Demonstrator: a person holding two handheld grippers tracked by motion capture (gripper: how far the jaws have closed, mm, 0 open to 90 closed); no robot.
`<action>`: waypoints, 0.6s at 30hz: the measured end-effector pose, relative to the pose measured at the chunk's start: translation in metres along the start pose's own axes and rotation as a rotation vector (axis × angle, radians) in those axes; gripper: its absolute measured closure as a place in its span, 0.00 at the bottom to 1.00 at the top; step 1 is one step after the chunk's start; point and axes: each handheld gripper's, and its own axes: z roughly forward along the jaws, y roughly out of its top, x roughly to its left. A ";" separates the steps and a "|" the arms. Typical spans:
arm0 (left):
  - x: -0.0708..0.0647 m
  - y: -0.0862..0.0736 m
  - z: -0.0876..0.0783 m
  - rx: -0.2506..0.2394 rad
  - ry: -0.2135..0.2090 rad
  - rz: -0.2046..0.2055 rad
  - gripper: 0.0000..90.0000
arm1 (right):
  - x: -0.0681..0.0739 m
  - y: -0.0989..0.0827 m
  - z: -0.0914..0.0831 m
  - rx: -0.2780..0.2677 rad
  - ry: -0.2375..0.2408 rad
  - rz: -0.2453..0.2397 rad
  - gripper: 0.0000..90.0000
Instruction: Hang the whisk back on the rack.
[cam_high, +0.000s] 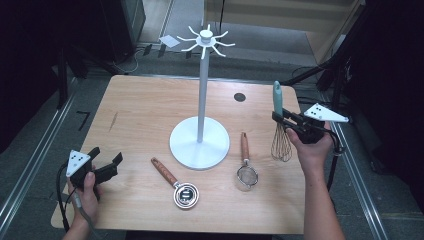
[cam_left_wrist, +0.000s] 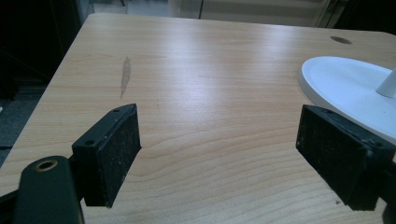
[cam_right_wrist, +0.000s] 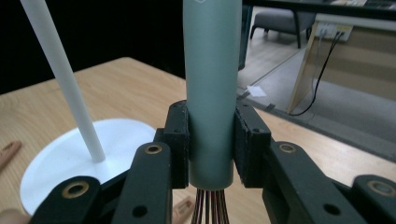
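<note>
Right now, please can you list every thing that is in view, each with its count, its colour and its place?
whisk: 1, grey-green handle, coppery wires; held upright above the table's right side.
utensil stand: 1, white, hooks on top; table centre.
strainer: 1, wooden handle, metal mesh; lying right of the stand's base.
measuring cup: 1, wooden handle, metal bowl; lying front of the stand's base.
table: 1, light wood, dark round hole at its far right.
left gripper: 1, black; jaws open, nothing between them, table's front left corner.
right gripper: 1, black; shut on the whisk's handle.
</note>
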 end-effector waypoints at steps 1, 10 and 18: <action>0.000 0.000 0.000 0.000 0.000 -0.001 0.16 | 0.002 0.002 -0.001 -0.008 -0.001 0.003 0.79; 0.000 0.000 0.000 -0.001 -0.002 0.000 0.16 | 0.031 0.015 -0.004 -0.105 0.007 0.016 0.79; -0.003 0.000 0.001 -0.005 0.008 0.034 0.16 | 0.050 0.019 -0.005 -0.139 0.024 0.027 0.79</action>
